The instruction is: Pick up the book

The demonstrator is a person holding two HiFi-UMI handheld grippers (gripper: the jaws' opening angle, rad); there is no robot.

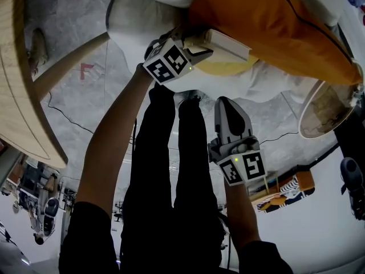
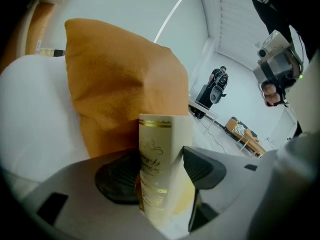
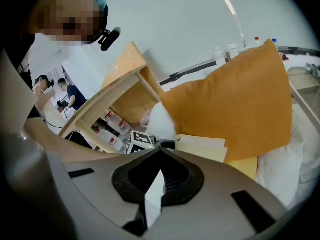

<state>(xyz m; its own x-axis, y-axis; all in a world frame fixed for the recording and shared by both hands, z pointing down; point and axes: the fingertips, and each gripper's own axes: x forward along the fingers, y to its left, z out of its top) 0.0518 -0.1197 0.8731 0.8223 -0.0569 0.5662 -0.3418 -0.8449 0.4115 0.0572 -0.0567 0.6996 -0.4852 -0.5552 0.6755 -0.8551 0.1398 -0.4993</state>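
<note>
The book (image 1: 228,43) is cream with gold print on its spine (image 2: 155,134). It hangs just below a big orange pillow (image 1: 268,21), above a pale yellow cushion (image 1: 228,67). My left gripper (image 1: 199,45) is shut on the book's spine end, one dark pad (image 2: 115,176) pressing each cover. In the right gripper view the book (image 3: 202,146) shows in front of the orange pillow (image 3: 235,99), with the left gripper's marker cube (image 3: 141,140) beside it. My right gripper (image 1: 228,104) hangs lower, apart from the book. Its jaws are together and hold nothing (image 3: 161,179).
White bedding (image 1: 142,16) lies around the pillow. A curved wooden table (image 1: 17,67) stands at the left, with a slanted leg (image 1: 68,61). A round shade or basket (image 1: 325,110) sits at the right. A small orange stool (image 1: 285,190) is on the floor, and cables cross it.
</note>
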